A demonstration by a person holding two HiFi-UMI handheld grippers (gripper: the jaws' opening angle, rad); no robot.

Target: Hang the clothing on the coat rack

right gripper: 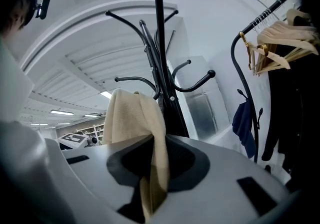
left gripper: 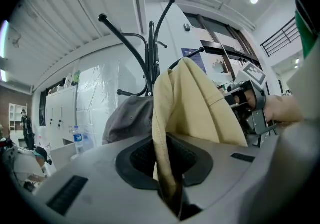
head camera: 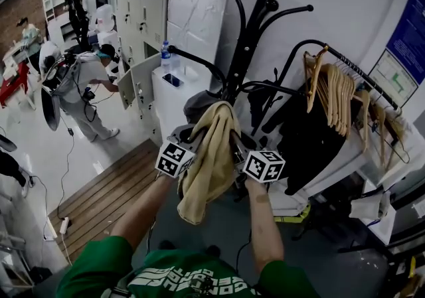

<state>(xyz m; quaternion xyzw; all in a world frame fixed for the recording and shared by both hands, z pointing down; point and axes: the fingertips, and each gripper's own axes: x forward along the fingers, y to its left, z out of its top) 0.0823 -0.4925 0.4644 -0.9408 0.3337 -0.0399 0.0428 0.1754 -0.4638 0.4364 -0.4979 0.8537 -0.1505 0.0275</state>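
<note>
Nearest the head camera is the person's green printed shirt [head camera: 166,277], and from it both bare forearms reach forward to the two grippers held side by side. The left gripper [head camera: 189,136] and the right gripper [head camera: 236,141] each have their jaws clamped on a pinch of the soft beige fabric garment [head camera: 209,164]. Each gripper's own view shows the cloth running down into the closed gap. The garment's top fold bridges the two grippers, and its bulk hangs straight down between the forearms, so its long axis is vertical. The tall black metal coat rack [head camera: 249,38] stands directly beyond the fold. Its curved arms rise above and behind the cloth, and the held edge sits close in front of the pole at about the level of the lower arms. A grey cloth [head camera: 199,103] already occupies the arm on the left gripper's side. In the right gripper view, a free upturned hook with a ball end [right gripper: 197,83] curves just up and to the right of the garment. The right gripper therefore looks better placed to reach it, and the fold probably needs to go up, forward and over that tip.
</note>
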